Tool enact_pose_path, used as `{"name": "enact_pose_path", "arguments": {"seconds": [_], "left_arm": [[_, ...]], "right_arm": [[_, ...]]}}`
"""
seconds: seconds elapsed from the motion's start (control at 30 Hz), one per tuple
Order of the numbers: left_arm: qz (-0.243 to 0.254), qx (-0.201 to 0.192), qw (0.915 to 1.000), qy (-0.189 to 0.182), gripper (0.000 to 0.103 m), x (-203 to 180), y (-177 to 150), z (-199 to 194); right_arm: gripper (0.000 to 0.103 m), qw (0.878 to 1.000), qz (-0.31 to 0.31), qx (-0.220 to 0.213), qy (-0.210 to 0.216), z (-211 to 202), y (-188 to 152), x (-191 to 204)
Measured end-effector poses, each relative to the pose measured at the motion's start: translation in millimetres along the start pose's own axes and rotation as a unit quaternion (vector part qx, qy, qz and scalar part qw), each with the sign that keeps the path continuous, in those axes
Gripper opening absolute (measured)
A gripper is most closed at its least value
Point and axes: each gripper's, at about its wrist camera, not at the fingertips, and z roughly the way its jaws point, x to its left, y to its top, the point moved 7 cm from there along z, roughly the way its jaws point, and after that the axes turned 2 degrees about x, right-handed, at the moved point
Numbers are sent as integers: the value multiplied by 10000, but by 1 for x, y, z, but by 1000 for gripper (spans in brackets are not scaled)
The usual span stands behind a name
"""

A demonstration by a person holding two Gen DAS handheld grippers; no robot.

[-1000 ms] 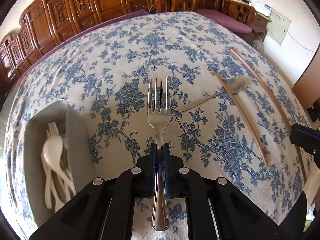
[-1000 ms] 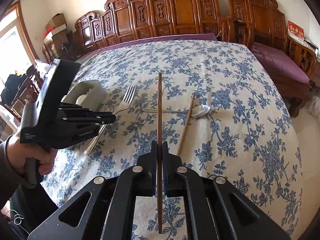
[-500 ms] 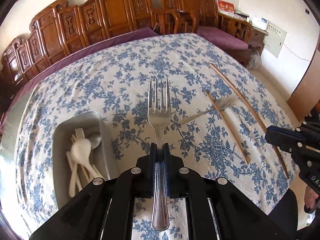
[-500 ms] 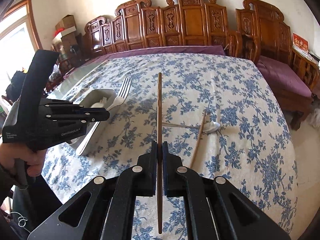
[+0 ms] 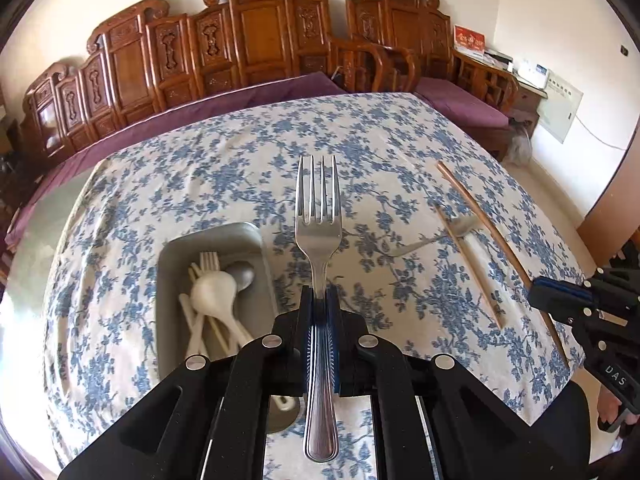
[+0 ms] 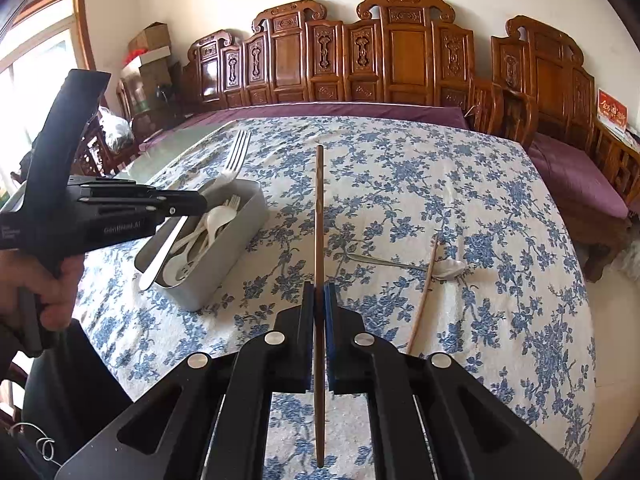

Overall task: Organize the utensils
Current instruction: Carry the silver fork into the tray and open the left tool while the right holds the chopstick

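Observation:
My left gripper (image 5: 320, 300) is shut on the handle of a metal fork (image 5: 319, 220), held in the air with the tines pointing away. Just left of it sits a grey tray (image 5: 172, 256) with white plastic spoons (image 5: 212, 292) and other utensils inside. My right gripper (image 6: 319, 292) is shut on a brown chopstick (image 6: 319, 208) above the cloth. A second chopstick (image 6: 424, 292) lies on the table across a metal spoon (image 6: 450, 268). In the right wrist view, the left gripper (image 6: 192, 202) hovers with the fork (image 6: 236, 156) over the tray (image 6: 224, 268).
A blue floral cloth (image 5: 240, 160) covers the table. Carved wooden chairs (image 6: 400, 60) with purple cushions line the far side and the right. A person's hand (image 6: 52, 292) grips the left tool. The right gripper (image 5: 560, 296) shows at the right edge of the left wrist view.
Both grippers have risen and drawn back with their utensils. In the left wrist view the tray has slid from the far left toward the fork. The loose chopstick and spoon stayed put.

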Motion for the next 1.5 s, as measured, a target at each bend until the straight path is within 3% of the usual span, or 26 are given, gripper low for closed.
{"name": "enact_pose_path", "arguments": {"seconds": [0.33, 0.67, 0.93, 1.5], "left_arm": [[-233, -25, 9997, 58, 6, 41, -5, 4], [-547, 277, 9981, 105, 6, 74, -18, 48], [-594, 541, 9967, 128, 6, 83, -26, 79], [-551, 839, 9949, -37, 6, 78, -35, 96]], "right_arm": [[6, 10000, -77, 22, 47, 5, -1, 14], [6, 9999, -117, 104, 11, 13, -4, 20], [6, 9998, -110, 145, -31, 16, -3, 20], [6, 9998, -25, 201, 34, 25, 1, 33]]}}
